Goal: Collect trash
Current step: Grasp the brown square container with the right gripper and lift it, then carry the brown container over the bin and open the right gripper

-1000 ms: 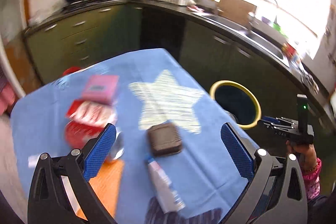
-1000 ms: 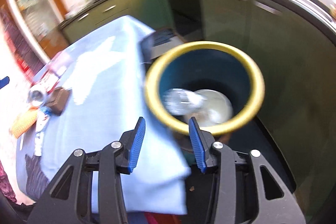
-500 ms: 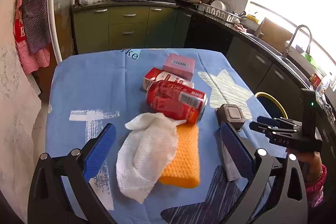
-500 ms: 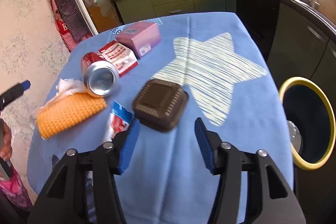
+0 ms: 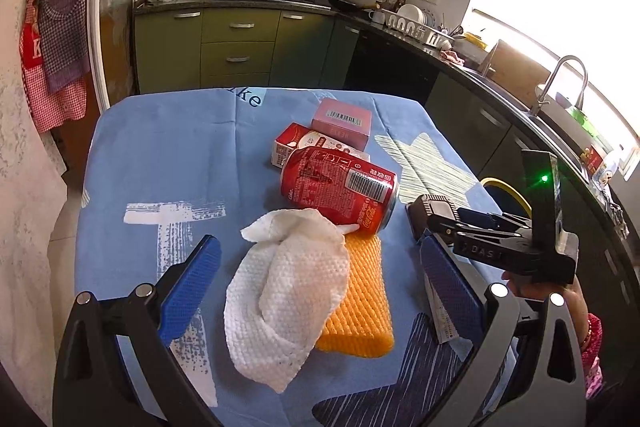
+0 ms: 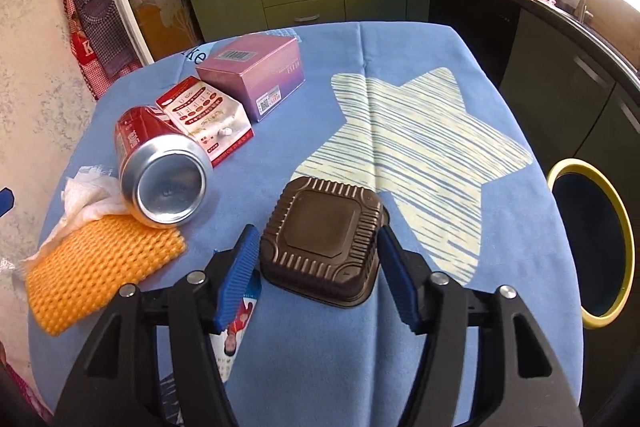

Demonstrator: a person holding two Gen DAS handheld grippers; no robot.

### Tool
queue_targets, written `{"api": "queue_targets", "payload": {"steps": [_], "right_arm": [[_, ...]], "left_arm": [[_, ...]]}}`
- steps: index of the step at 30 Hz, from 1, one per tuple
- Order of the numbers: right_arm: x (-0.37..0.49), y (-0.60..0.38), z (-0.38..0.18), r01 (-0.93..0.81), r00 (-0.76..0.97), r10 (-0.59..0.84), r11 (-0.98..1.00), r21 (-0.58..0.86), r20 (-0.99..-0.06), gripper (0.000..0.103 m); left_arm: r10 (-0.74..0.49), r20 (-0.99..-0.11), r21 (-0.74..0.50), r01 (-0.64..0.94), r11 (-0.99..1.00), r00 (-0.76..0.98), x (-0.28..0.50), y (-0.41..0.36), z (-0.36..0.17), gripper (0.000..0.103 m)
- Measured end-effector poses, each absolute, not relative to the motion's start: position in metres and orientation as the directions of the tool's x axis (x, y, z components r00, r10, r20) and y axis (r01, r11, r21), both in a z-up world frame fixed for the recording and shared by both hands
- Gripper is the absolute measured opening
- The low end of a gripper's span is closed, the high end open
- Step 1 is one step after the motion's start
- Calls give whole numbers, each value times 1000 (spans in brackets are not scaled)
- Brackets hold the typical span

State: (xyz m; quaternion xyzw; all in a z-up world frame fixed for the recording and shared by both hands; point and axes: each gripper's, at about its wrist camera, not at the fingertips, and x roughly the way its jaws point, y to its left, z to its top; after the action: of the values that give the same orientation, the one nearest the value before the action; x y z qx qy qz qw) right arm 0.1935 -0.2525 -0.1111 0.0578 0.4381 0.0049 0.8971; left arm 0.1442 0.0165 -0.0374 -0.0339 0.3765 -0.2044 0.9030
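Note:
A blue-clothed table [image 5: 160, 163] holds a crumpled white paper towel [image 5: 288, 287] on an orange sponge cloth [image 5: 360, 299], a red soda can [image 5: 340, 187] on its side, a red-white carton [image 5: 296, 143], a pink box [image 5: 342, 121] and a dark brown plastic tray [image 6: 322, 235]. My left gripper [image 5: 320, 283] is open, its fingers either side of the towel. My right gripper [image 6: 318, 273] is open around the brown tray, pads close to its sides; it also shows in the left wrist view [image 5: 496, 239]. A yellow-rimmed bin [image 6: 592, 247] stands beside the table's right edge.
A printed wrapper [image 6: 236, 323] lies under my right gripper's left finger. Green kitchen cabinets [image 5: 240, 47] and a dark counter with a sink [image 5: 560, 99] run behind and to the right. An apron [image 5: 56, 27] hangs at the left.
My right gripper swung from over the bin back to the table and now straddles the brown tray. My left gripper turned left and moved in over the paper towel.

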Motion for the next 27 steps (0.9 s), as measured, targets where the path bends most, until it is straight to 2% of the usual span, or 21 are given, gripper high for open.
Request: {"api": "queue_targets", "payload": {"steps": [3,7,16,27], "right_arm": [[197,-248,-113,56,615,15,997,62,-789,63],[202,-243,-117,63,609,-10,997,36,-793,64],[202,-247,-123,82,617,-54,997,-5,-785,59],[163,-287,-80,92,688,-2,992,84,-725,59]], "left_arm": [[-403,-666,-223,348,911,628,145,15,-38,98],[-410,-664,-227,354,907,626,145,13,-39,98],[-410,-668,-224,358,907,621,144,10,-40,98],[-415,-663,-199,389,900,623,137,-6,-29,98]]}}
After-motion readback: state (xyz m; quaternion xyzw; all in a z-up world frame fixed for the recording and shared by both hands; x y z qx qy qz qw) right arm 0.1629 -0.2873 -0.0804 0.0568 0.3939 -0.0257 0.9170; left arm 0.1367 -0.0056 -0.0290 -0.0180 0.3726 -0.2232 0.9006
